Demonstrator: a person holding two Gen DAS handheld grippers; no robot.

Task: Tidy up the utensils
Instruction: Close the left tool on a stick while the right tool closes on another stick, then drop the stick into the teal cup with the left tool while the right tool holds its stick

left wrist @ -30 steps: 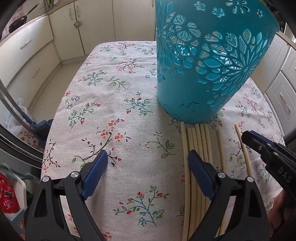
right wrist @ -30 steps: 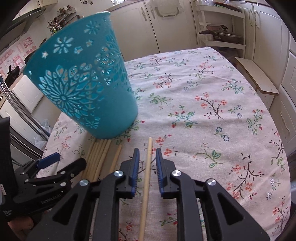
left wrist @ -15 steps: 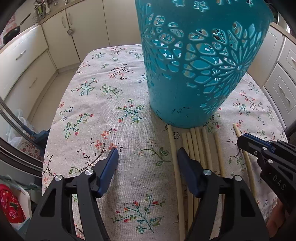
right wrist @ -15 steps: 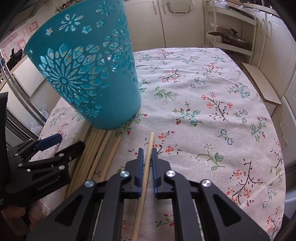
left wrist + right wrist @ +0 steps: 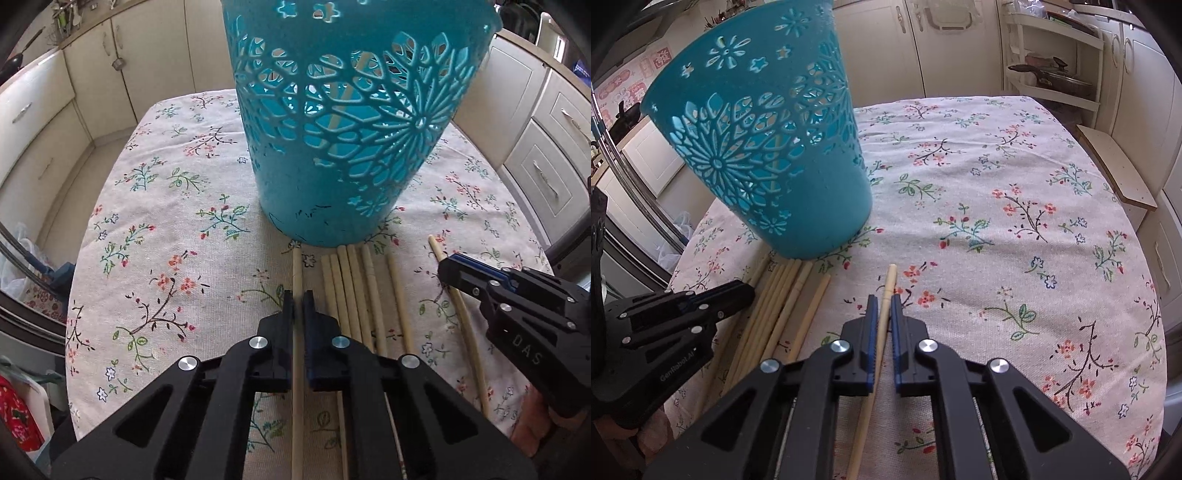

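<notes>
Left gripper (image 5: 297, 299) jaws now shut — chopstick (image 5: 297, 273).

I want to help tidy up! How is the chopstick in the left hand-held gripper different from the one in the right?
The left hand-held gripper pinches the chopstick at the left edge of the bunch, close to its neighbours. The right hand-held gripper pinches a chopstick lying off alone. The left one's tip nearly reaches the teal basket; the right one's stops farther away. Both are pale sticks, clamped and pointing toward the basket.

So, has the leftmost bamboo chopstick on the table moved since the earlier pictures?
Yes. The leftmost pale bamboo chopstick now lies apart from the chopstick bundle, shifted left, away from it, judged against the floral tablecloth. The left tongs are shut on it.
</notes>
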